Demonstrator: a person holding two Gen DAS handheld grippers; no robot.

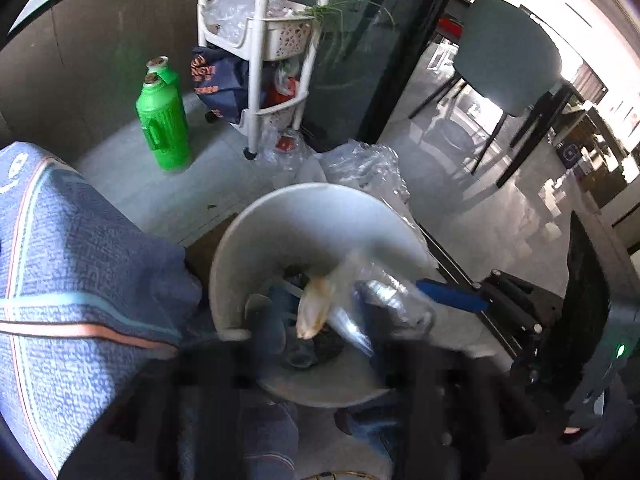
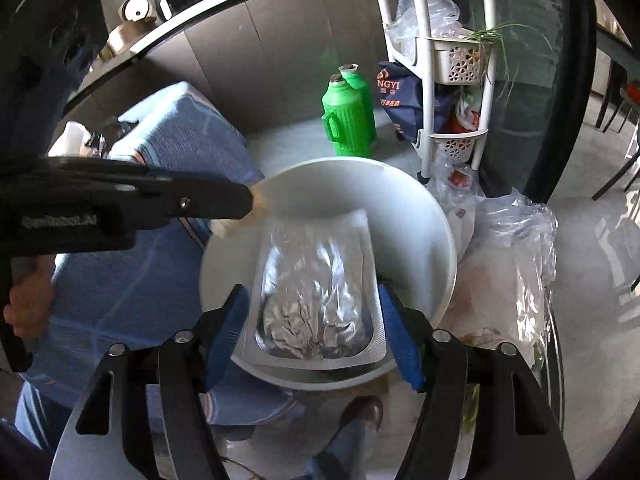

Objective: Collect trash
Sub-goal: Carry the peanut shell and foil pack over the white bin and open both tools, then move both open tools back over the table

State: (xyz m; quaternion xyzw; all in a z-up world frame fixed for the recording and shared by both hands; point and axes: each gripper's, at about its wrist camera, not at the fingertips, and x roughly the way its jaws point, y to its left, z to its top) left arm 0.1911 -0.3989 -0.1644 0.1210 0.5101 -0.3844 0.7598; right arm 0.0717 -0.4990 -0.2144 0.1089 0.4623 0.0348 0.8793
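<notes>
A white plate (image 2: 404, 208) is held tilted, and my left gripper (image 2: 252, 202) is shut on its left rim. On the plate lies a foil tray (image 2: 316, 292) with crumpled foil in it. My right gripper (image 2: 316, 328) has its blue pads on both sides of the tray's near end and is shut on it. In the left wrist view the plate (image 1: 304, 220) is blurred; a yellowish scrap (image 1: 314, 308) and the foil tray (image 1: 384, 300) slide on it. The right gripper's blue finger (image 1: 452, 294) reaches in from the right.
Two green jugs (image 2: 348, 120) stand on the floor by a dark cabinet. A white trolley (image 2: 448, 60) holds plastic bags. Clear bags (image 2: 516, 248) lie to the right. A chair (image 1: 508, 56) stands at the far right. The person's blue sleeve (image 1: 72, 272) is at the left.
</notes>
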